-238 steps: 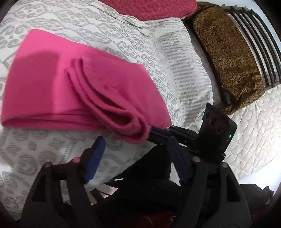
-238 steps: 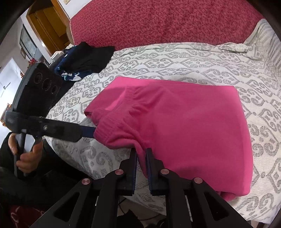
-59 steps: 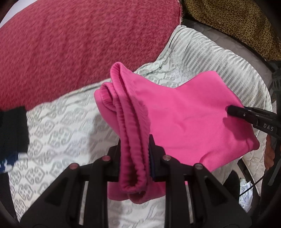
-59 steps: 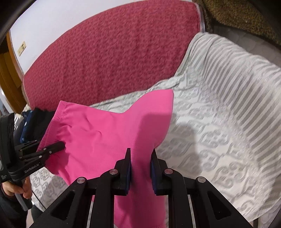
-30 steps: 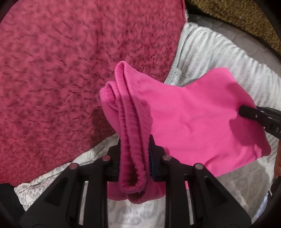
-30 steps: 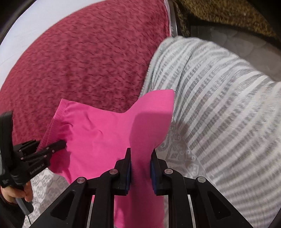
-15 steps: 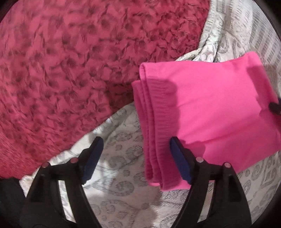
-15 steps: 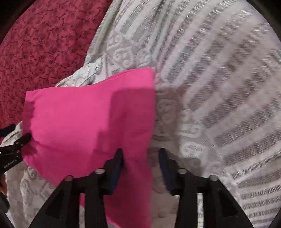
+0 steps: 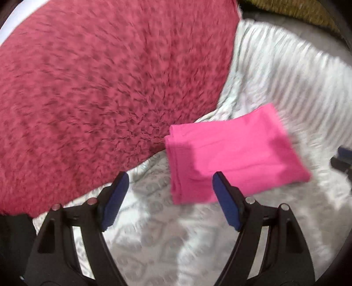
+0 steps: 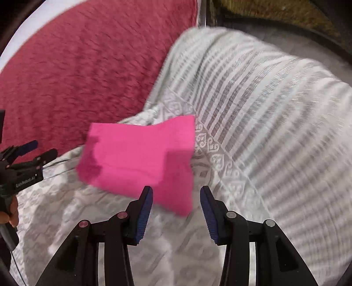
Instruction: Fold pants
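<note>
The pink pants (image 9: 233, 154) lie folded into a flat rectangle on the patterned white bedspread (image 9: 167, 237), beside a red blanket. My left gripper (image 9: 169, 178) is open just short of the stack's near left corner, and no pad touches the cloth. In the right wrist view the same folded pants (image 10: 138, 158) lie ahead, and my right gripper (image 10: 176, 191) is open with the near right corner of the pants showing between its fingers, apart from both pads. The left gripper (image 10: 33, 151) shows at the left edge there, held by a hand.
A large red blanket (image 9: 99, 83) fills the left and back of the bed. A grey-striped white pillow (image 10: 275, 114) rises to the right of the pants. Leopard-print fabric (image 9: 286, 8) lies at the top right. Something dark (image 9: 13, 237) sits at the lower left.
Both grippers let go of the pants and opened. They have drawn back, so the folded stack now lies flat on the bedspread, farther from the fingers.
</note>
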{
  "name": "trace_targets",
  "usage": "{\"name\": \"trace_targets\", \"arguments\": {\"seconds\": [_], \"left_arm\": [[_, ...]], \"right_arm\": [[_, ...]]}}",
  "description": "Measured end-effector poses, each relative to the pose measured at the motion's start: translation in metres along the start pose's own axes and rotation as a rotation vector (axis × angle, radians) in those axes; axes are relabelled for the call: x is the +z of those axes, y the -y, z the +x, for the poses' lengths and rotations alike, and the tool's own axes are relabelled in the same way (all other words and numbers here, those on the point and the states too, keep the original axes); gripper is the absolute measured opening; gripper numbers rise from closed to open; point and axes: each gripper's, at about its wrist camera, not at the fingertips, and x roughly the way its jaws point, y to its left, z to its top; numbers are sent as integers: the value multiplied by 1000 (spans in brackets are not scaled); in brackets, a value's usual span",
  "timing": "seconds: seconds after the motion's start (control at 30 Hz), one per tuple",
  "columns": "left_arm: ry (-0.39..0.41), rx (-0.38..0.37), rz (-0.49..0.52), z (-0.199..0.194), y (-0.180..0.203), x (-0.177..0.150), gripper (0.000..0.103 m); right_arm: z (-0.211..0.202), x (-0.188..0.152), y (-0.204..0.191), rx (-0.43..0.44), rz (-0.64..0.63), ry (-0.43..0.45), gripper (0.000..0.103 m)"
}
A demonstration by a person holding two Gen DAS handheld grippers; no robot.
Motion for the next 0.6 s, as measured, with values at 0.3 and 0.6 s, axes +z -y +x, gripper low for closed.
{"name": "trace_targets", "arguments": {"seconds": [0.3, 0.6], "left_arm": [[82, -49, -37, -117, 13, -44, 83], [54, -29, -98, -182, 5, -101, 84]], "right_arm": [[-81, -39, -34, 45, 56, 133, 54], [-144, -81, -65, 25, 15, 121, 63]]}}
